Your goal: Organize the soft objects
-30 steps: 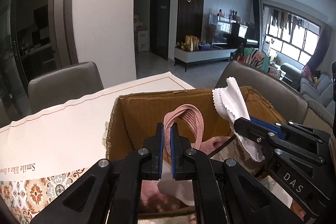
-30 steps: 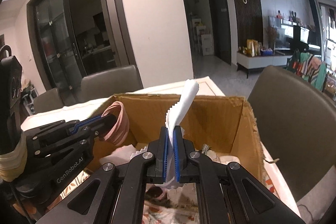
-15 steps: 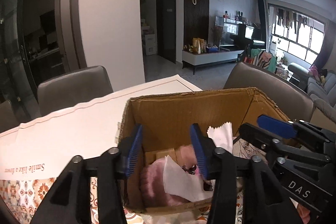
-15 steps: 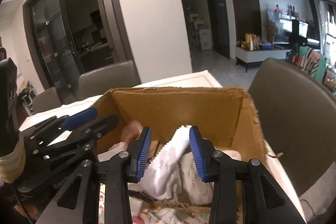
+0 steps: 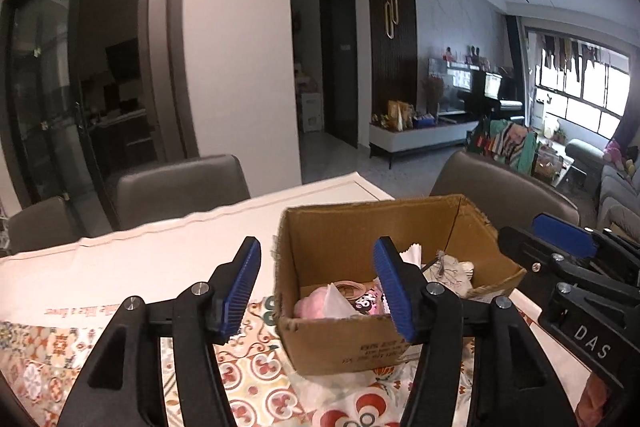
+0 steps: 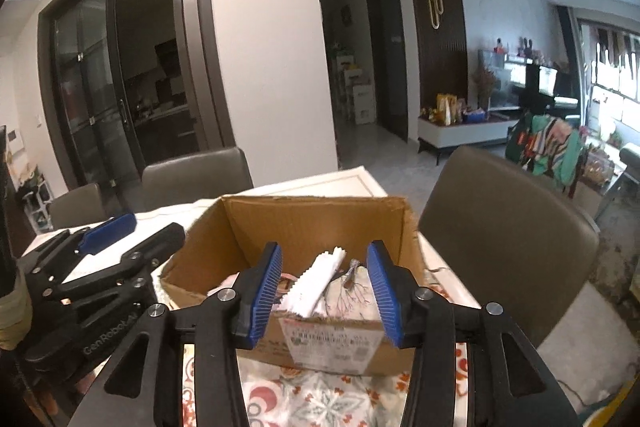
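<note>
An open cardboard box (image 5: 360, 227) stands on the table and holds soft things. Inside lie a pink fluffy item (image 5: 312, 305), a white zigzag-edged cloth (image 6: 320, 283) and a pale patterned cloth (image 6: 356, 291). My left gripper (image 5: 316, 245) hovers in front of the box's near left corner; its jaws are opening and hold nothing. My right gripper (image 6: 324, 249) hangs before the box's near wall (image 6: 332, 339), its jaws also opening with nothing between them. Each gripper shows in the other's view, the right gripper (image 5: 560, 239) to the right and the left gripper (image 6: 108, 227) to the left.
A patterned floral cloth (image 5: 256, 379) covers the near table, with a white cloth (image 5: 160, 259) bearing printed text behind it. Grey chairs (image 5: 180, 183) stand at the far side and one chair (image 6: 504, 219) close to the box's right. A living room lies beyond.
The left gripper let go of a pink band and the right gripper let go of the white cloth; both now lie in the box. Both grippers opened and drew back and upward.
</note>
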The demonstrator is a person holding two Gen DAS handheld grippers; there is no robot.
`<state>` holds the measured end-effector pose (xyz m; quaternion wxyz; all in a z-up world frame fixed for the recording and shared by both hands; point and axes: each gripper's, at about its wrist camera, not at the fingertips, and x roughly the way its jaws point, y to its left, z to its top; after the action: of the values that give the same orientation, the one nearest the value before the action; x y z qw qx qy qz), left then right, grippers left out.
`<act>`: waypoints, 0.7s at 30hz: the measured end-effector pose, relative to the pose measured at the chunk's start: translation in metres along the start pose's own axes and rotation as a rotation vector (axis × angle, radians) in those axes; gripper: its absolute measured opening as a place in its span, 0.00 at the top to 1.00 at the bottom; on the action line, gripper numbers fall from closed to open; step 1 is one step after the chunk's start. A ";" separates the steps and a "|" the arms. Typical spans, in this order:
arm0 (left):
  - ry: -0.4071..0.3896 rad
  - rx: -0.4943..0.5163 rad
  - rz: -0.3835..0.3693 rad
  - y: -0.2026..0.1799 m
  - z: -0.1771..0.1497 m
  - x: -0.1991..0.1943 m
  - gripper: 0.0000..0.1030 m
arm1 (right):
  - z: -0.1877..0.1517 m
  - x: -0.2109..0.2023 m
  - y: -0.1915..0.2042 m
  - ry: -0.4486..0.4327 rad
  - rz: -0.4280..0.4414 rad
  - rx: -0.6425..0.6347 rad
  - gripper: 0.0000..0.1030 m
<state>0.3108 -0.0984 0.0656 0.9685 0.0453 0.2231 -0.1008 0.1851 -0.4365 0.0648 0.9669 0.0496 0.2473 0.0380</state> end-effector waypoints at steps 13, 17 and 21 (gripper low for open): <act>-0.073 -0.027 0.070 0.001 -0.005 -0.094 0.22 | -0.004 -0.097 0.013 -0.091 -0.064 -0.003 0.45; -0.097 -0.022 0.087 -0.001 -0.010 -0.120 0.17 | -0.010 -0.123 0.016 -0.095 -0.081 0.014 0.40; -0.113 -0.021 0.101 -0.003 -0.018 -0.142 0.12 | -0.022 -0.149 0.015 -0.096 -0.090 0.025 0.37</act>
<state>0.1771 -0.0739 0.1118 0.9838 0.0404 0.1665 -0.0520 0.0436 -0.4347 0.1184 0.9777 0.0521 0.2029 -0.0111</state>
